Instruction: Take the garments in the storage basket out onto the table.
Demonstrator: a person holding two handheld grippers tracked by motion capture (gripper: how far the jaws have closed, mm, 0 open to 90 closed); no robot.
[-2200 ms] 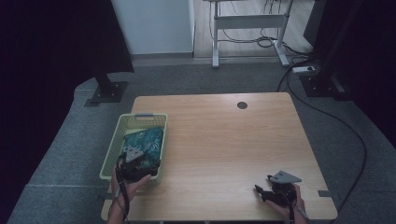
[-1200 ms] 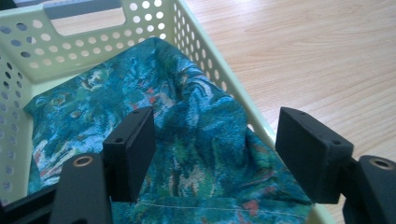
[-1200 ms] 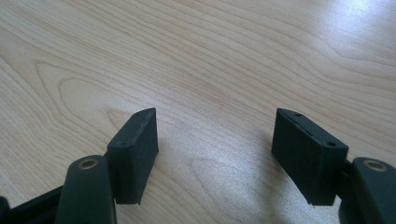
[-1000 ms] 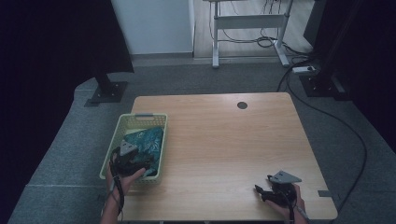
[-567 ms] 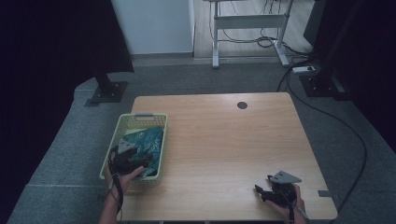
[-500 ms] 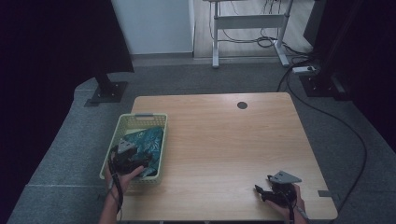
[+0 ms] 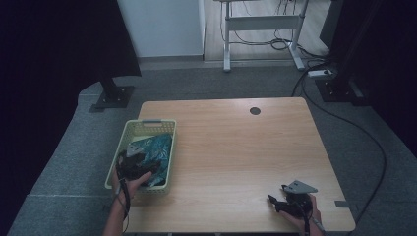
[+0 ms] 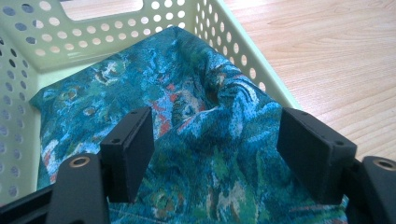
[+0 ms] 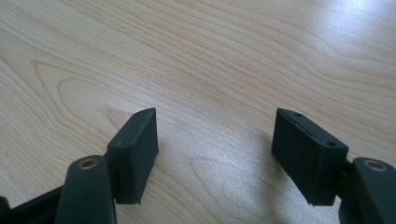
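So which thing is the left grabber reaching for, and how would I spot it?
Find the pale green basket at the wooden table's left edge. Inside lies a crumpled cloth, under the open left gripper. It is teal-blue with green and red blotches, the only patterned thing there.

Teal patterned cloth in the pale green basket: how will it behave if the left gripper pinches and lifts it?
The teal patterned cloth lies in soft folds, so it is probably floppy and will drape from the pinch point. It looks light. Bunched against the pale green perforated basket wall, it may drag on the rim. The left gripper is open above it.
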